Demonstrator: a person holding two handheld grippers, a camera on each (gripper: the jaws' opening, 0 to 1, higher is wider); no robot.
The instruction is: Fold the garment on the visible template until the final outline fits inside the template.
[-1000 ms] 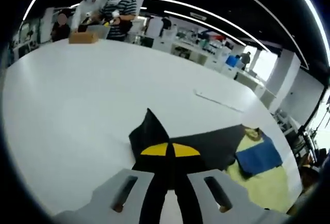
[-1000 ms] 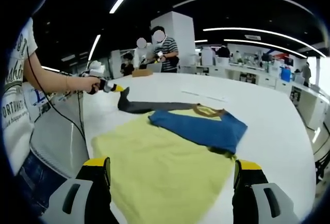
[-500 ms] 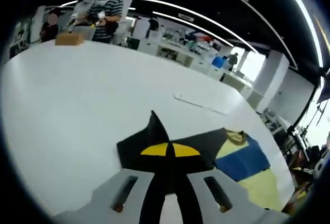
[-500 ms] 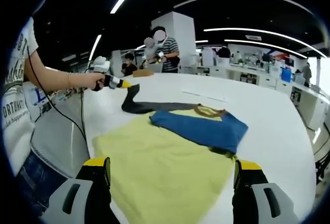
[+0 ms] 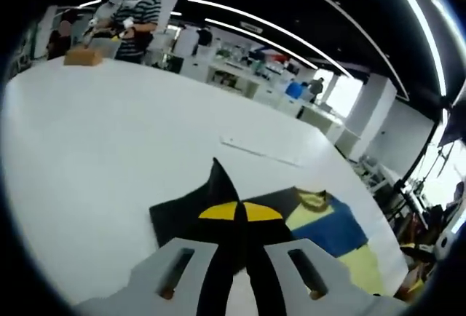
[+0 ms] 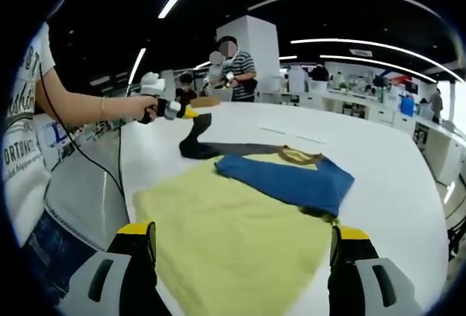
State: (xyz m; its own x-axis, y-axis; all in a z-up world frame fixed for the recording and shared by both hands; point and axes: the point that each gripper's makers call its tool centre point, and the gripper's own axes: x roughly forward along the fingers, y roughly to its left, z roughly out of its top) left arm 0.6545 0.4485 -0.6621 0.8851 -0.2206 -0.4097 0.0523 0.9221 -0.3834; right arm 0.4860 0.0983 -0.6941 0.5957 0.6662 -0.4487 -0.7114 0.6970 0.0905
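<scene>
Raised since a second ago: left gripper (image 6: 191,113) pinching dark sleeve (image 6: 195,135) beyond idle, gaping right gripper (image 6: 240,247). Garment (image 6: 240,225) soft, limp; grip edges.

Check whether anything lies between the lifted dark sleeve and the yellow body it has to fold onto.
Nothing visible does. The left gripper holds the dark sleeve raised over the white table. Between it and the yellow body lies just the blue panel, part of the garment itself.

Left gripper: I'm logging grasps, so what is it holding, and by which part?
The left gripper is shut on the garment's dark sleeve, gripped at its end and lifted off the table. The right gripper holds nothing.
</scene>
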